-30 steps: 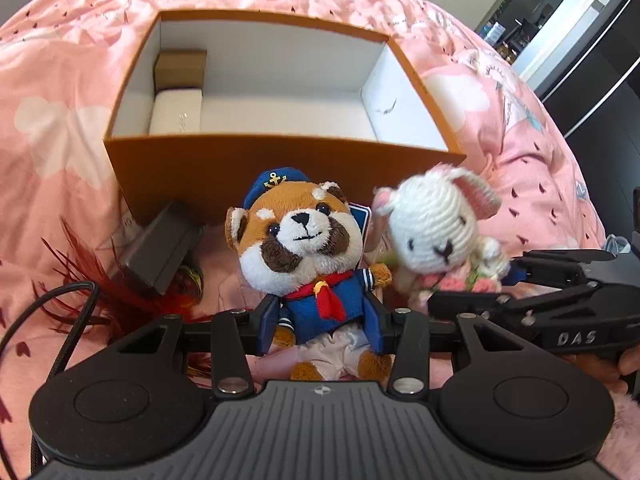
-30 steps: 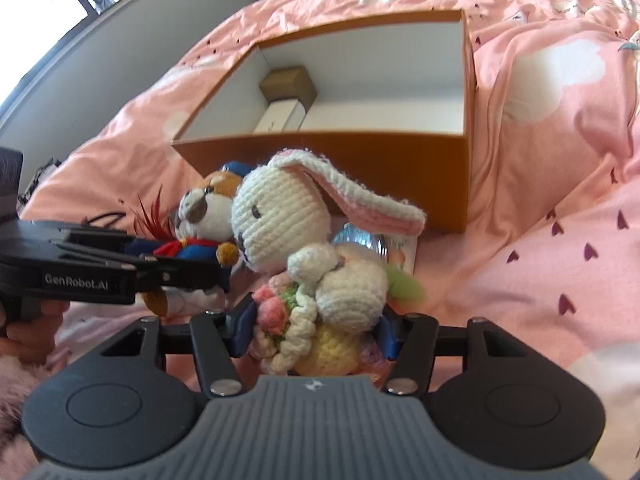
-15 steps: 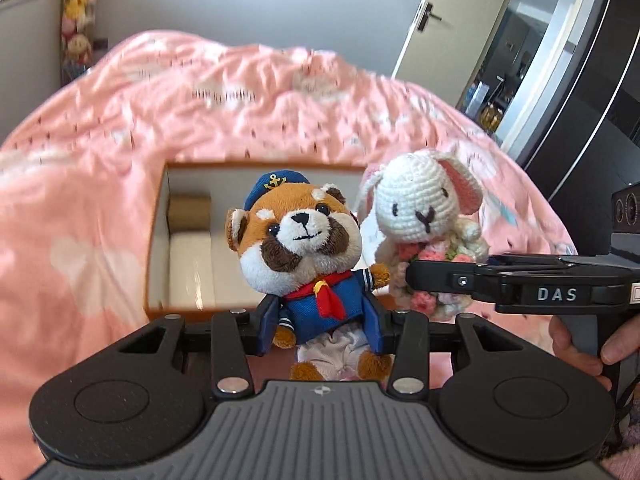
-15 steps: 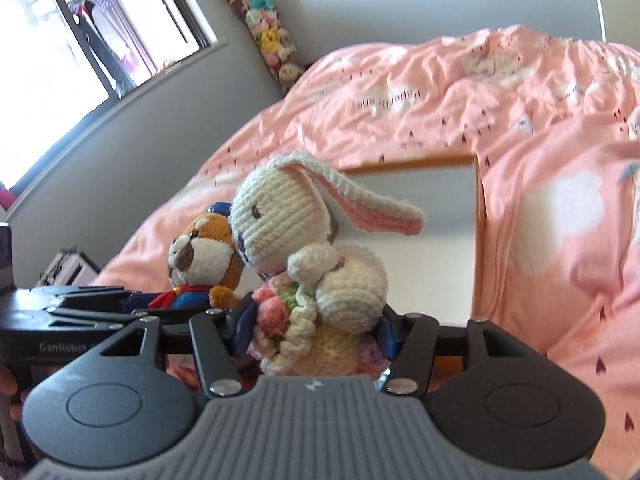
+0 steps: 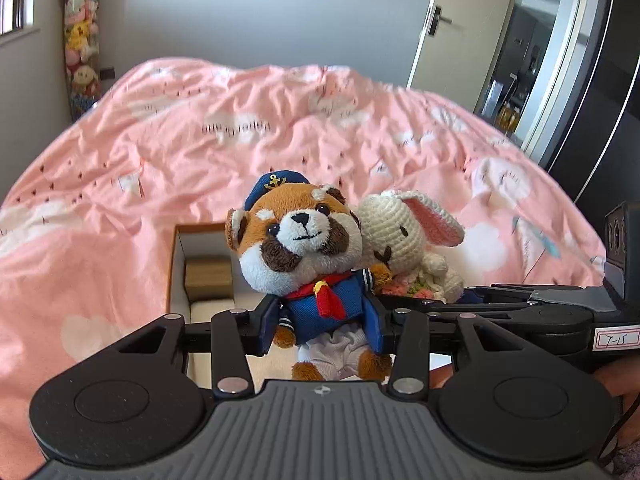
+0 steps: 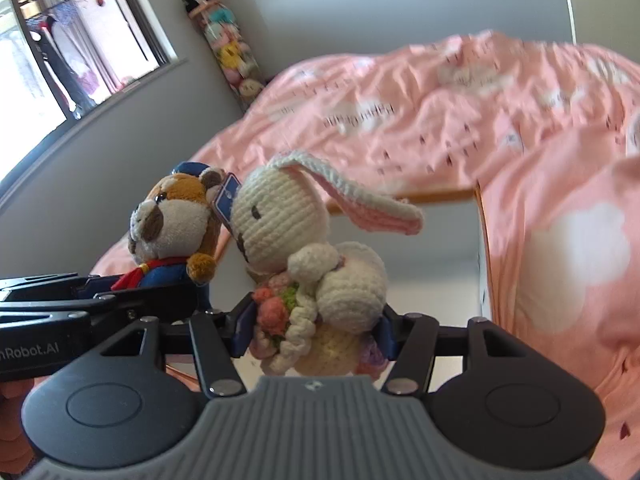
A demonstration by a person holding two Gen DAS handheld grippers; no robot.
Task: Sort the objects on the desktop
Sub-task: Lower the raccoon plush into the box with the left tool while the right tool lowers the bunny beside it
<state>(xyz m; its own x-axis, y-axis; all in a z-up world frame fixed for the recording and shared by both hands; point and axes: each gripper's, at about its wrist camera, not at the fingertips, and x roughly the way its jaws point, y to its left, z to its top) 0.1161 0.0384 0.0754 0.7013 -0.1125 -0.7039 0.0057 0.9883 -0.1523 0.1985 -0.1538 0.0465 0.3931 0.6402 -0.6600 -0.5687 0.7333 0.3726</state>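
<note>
My left gripper (image 5: 326,326) is shut on a red panda plush in a blue sailor suit (image 5: 308,248), held upright above the orange box (image 5: 176,264). My right gripper (image 6: 314,328) is shut on a white crocheted bunny with a flower bouquet (image 6: 308,256), held just right of the panda. The two toys touch side by side; the bunny (image 5: 404,236) shows behind the panda in the left wrist view, and the panda (image 6: 176,228) shows left of the bunny in the right wrist view. The box interior (image 6: 440,264) lies below both toys.
The box sits on a pink patterned duvet (image 5: 240,132). Inside its left end are a small brown box (image 5: 208,276) and a white item (image 5: 210,312). A hanging column of plush toys (image 5: 82,52) stands at the wall, and a door (image 5: 452,24) is at the back right.
Both grippers have lifted their toys up from the bed and moved forward over the box. The views have tilted up, and the toys are closer together.
</note>
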